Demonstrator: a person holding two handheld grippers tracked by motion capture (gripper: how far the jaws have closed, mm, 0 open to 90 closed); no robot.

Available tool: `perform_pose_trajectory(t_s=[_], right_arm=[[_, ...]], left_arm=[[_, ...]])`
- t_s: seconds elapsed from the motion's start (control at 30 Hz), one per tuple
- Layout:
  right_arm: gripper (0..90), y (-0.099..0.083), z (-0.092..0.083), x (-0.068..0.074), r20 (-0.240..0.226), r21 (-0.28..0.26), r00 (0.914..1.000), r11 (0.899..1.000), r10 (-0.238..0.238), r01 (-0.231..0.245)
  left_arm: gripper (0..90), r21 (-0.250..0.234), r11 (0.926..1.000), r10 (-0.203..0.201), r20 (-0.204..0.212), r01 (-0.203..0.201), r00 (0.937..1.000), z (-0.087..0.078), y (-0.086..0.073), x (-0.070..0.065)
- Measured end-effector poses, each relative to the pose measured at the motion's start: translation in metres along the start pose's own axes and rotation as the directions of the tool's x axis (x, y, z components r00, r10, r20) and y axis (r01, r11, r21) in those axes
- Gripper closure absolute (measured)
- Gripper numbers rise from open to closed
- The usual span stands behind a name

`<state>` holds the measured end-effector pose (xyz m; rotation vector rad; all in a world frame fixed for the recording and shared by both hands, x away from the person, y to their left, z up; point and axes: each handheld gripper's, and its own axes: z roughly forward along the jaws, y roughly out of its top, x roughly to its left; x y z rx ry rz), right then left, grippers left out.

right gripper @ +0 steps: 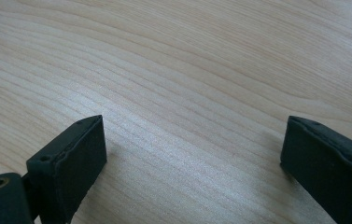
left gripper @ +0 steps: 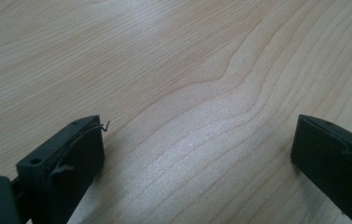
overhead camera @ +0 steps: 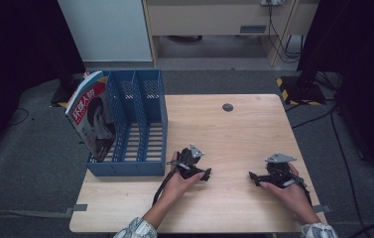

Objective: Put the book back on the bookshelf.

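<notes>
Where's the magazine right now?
In the high view, the magazine stands tilted in the leftmost slot of the blue file rack, at the table's left edge.

Magazine [overhead camera: 93, 116] cover: white Chinese title "环球人物" on red.

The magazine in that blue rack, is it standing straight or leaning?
Leaning. The magazine sits in the leftmost slot of the blue rack, its top tipped out to the left past the rack's side.
</notes>
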<state>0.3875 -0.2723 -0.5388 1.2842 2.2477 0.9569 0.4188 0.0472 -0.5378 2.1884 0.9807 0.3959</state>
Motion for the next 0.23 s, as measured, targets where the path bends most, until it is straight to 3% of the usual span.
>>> perform_pose_trajectory(t_s=[0.23], right_arm=[[7.3, -0.0002, -0.0003, 0.0000, 0.001, 0.000, 1.0000, 1.000, 0.000, 0.000]], left_arm=[[1.2, 0.001, 1.0000, -0.003, 0.001, 0.003, 1.0000, 0.0002, 0.0001, 0.0003]])
